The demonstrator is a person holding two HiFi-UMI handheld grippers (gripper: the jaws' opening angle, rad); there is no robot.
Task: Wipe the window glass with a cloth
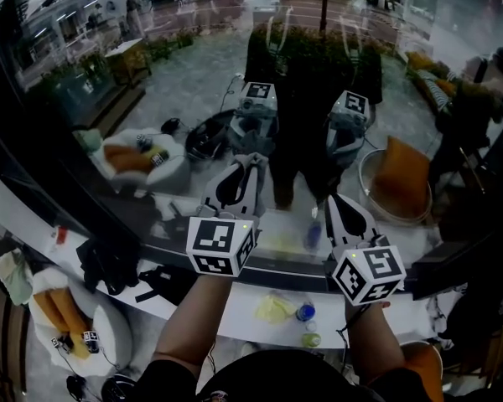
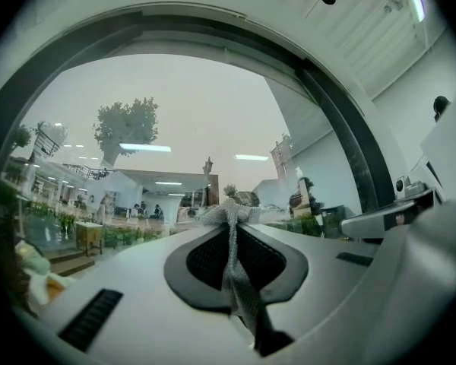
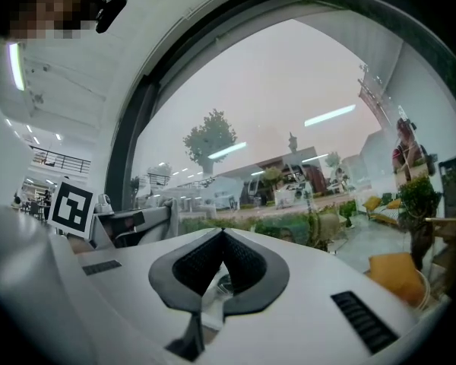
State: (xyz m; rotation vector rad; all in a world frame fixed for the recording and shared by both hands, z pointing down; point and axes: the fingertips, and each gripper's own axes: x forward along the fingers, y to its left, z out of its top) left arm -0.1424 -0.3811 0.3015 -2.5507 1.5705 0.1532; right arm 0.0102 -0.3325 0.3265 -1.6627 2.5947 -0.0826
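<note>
The window glass [image 1: 193, 65] fills the head view and mirrors both grippers and the person. My left gripper [image 1: 248, 161] points at the pane, shut on a grey mesh cloth [image 2: 229, 213]. A tuft of the cloth sticks out past the tips and a strand runs back between the jaws. In the left gripper view the gripper [image 2: 230, 225] sits close to the glass [image 2: 197, 112]. My right gripper [image 1: 330, 199] is held to the right of it, also near the pane. In its own view the right gripper [image 3: 223, 235] is shut with its tips meeting and no cloth in it.
A dark window frame bar [image 1: 277, 262] runs under the grippers. Below it a white ledge [image 1: 243, 316] carries a yellow rag [image 1: 274, 308] and a blue-capped bottle [image 1: 306, 311]. A dark curved frame [image 2: 342, 120] borders the pane. Through the glass are chairs and an orange cushion [image 1: 402, 170].
</note>
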